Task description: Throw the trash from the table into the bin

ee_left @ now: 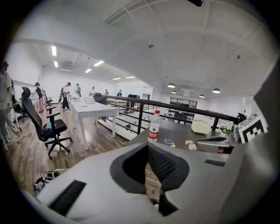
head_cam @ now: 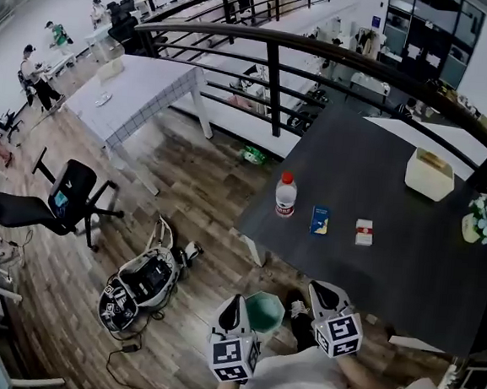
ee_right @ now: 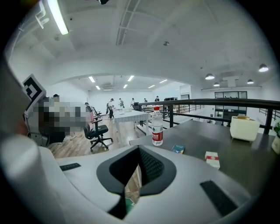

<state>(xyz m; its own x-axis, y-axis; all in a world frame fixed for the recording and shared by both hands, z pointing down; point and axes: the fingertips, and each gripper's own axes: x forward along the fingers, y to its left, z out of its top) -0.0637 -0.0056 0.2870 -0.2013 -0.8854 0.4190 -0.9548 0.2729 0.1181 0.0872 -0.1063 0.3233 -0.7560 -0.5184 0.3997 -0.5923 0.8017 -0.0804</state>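
Sitting on one table (head_cam: 406,271): one bottle (head_cam: 286,194), two packets (head_cam: 319,220) (head_cam: 364,232).

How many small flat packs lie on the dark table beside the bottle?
2: a blue pack just right of the bottle, and a red-and-white pack further right. The table runs out of frame at right, so more may be hidden.

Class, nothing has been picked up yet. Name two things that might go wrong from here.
The upright bottle stands near the edge of the table; a sideways nudge might topple it off. The green bin sits on the floor, well below the tabletop; trash released early might miss it.
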